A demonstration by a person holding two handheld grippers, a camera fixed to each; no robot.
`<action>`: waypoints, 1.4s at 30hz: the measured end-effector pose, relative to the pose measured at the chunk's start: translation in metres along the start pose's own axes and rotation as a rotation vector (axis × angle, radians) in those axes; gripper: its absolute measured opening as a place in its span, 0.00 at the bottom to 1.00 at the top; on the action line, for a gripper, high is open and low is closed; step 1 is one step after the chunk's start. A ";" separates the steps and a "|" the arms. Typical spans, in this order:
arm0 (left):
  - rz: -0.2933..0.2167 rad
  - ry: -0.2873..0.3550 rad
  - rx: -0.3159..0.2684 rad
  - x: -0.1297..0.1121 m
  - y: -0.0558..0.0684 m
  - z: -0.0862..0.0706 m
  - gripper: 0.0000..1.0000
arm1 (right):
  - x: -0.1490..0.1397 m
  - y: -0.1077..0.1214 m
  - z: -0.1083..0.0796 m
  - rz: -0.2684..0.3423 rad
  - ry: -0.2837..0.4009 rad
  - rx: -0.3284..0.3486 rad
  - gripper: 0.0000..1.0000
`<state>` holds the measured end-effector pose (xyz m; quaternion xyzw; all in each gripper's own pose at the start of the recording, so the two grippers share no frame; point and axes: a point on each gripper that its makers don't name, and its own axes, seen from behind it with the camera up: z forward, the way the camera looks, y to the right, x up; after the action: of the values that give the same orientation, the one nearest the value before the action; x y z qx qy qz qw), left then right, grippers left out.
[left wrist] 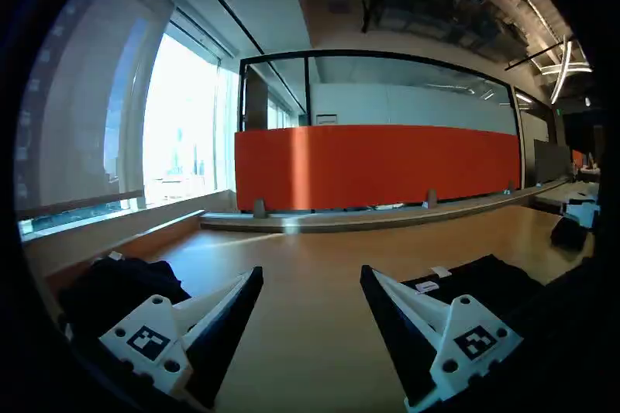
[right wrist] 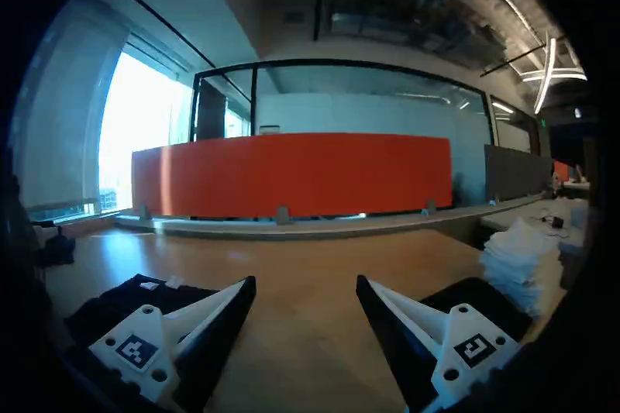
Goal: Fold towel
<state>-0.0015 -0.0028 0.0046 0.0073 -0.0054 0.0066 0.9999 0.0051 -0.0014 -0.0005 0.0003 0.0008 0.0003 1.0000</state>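
Note:
In the left gripper view, my left gripper (left wrist: pixel 311 272) is open above the wooden table (left wrist: pixel 310 320), with nothing between its fingers. A black towel (left wrist: pixel 480 277) with a white label lies flat just to its right. Another dark cloth heap (left wrist: pixel 116 289) sits to its left. In the right gripper view, my right gripper (right wrist: pixel 305 281) is also open and empty over the table (right wrist: pixel 310 335). A black towel (right wrist: pixel 132 293) with white tags lies to its left, partly hidden behind the left finger. A second black cloth (right wrist: pixel 484 297) lies to its right.
A stack of folded white towels (right wrist: pixel 523 262) stands at the table's right side. A long orange partition (left wrist: pixel 376 165) runs along the table's far edge. Bright windows (left wrist: pixel 182 134) are on the left. Small dark objects (left wrist: pixel 570 231) sit at the far right.

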 end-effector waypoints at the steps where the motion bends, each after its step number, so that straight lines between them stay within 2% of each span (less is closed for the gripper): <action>1: -0.004 0.003 -0.002 0.005 0.000 0.000 0.93 | 0.007 -0.002 -0.001 0.001 0.002 0.001 1.00; 8: -0.026 -0.003 -0.023 0.046 0.006 -0.003 0.93 | 0.066 -0.009 -0.004 -0.004 0.019 0.001 1.00; 17: -0.047 -0.033 -0.043 0.100 0.014 -0.005 0.93 | 0.132 -0.015 -0.007 -0.041 0.013 0.005 1.00; 24: -0.022 -0.066 -0.077 0.131 0.021 -0.006 0.93 | 0.169 -0.023 -0.007 -0.067 -0.002 0.027 1.00; 33: 0.022 -0.128 -0.157 0.151 0.032 -0.010 0.93 | 0.196 -0.043 -0.005 -0.110 -0.041 0.092 1.00; 42: 0.082 -0.181 -0.266 0.156 0.050 -0.013 0.93 | 0.192 -0.065 -0.007 -0.196 -0.127 0.209 1.00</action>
<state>0.1541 0.0493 -0.0060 -0.1246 -0.0967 0.0458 0.9864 0.1967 -0.0659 -0.0081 0.1043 -0.0624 -0.0975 0.9878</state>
